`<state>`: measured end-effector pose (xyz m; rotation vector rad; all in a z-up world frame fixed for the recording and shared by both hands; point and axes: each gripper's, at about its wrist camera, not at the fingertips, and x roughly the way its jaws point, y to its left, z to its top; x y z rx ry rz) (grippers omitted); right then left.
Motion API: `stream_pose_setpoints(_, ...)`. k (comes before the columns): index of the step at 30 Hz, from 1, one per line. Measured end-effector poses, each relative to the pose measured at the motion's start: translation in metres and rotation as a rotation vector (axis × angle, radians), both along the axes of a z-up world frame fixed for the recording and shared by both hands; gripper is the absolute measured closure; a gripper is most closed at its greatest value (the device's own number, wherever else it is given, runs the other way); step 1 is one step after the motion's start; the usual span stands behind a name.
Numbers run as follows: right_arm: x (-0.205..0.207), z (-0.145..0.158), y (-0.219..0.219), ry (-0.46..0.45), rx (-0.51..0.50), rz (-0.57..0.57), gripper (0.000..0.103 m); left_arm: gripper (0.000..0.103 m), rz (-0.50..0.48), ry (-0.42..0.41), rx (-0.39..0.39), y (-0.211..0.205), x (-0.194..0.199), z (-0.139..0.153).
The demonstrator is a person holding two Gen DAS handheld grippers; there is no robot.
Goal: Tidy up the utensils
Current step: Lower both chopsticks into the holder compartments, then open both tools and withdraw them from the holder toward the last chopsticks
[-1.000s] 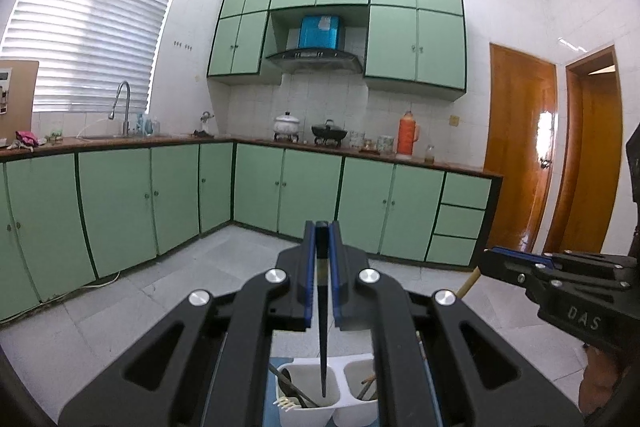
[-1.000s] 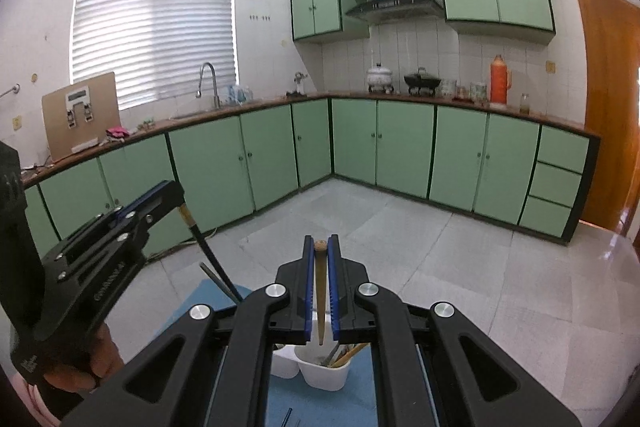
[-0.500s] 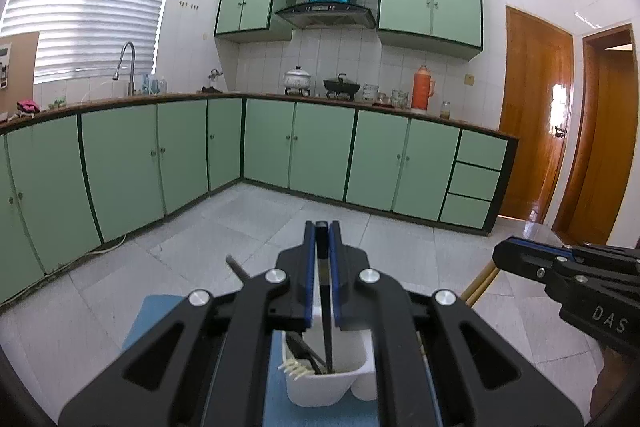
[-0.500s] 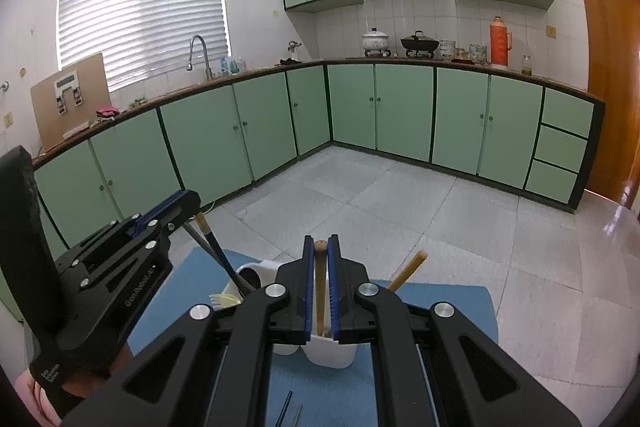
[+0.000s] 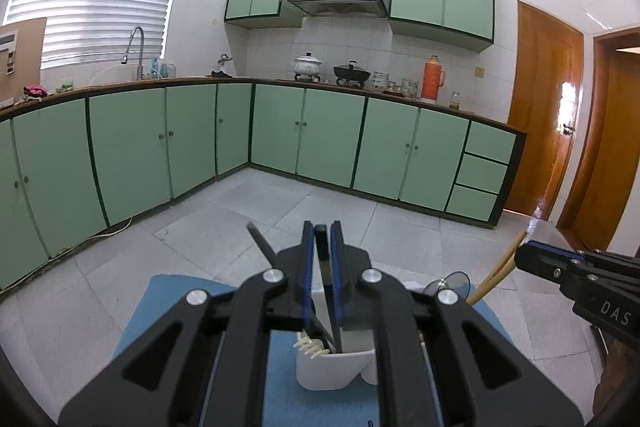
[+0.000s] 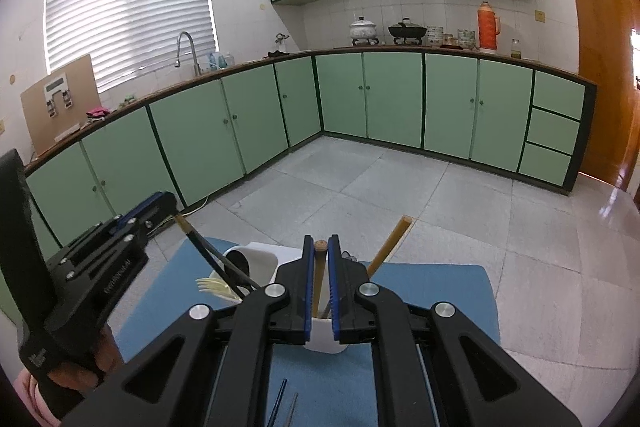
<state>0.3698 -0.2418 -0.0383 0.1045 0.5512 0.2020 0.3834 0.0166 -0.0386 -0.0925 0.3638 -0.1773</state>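
Observation:
A white two-part utensil holder [image 5: 334,367] stands on a blue mat [image 5: 168,303]; it also shows in the right wrist view [image 6: 256,259]. My left gripper [image 5: 321,251] is shut on a black chopstick [image 5: 326,283] whose lower end is inside the holder's left part, beside a pale fork [image 5: 310,345]. My right gripper [image 6: 321,259] is shut on a wooden chopstick [image 6: 319,279] that reaches down into the holder's right part. A second wooden chopstick [image 6: 390,247] leans out of that part. The left gripper [image 6: 160,209] shows at the left of the right wrist view.
Thin utensils [image 6: 280,403] lie on the mat [image 6: 440,291] in front of the holder. Grey tiled floor [image 6: 400,187] and green cabinets [image 5: 320,143] lie beyond. A wooden door [image 5: 540,115] is at the right.
Both grippers have come down and tilted toward the holder. The black and the wooden chopstick now sit deeper in their compartments, and more of the mat shows.

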Motion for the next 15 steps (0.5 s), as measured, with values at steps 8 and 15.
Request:
stream_pose_setpoints(8, -0.012, 0.012, -0.010, -0.050, 0.021, -0.013, 0.080, 0.054, 0.015, -0.033, -0.049, 0.014, -0.009, 0.017)
stream_pose_setpoints(15, -0.025, 0.020, -0.025, -0.082, 0.044, -0.040, 0.067, 0.037, 0.021, -0.055, -0.046, 0.018, -0.023, 0.028)
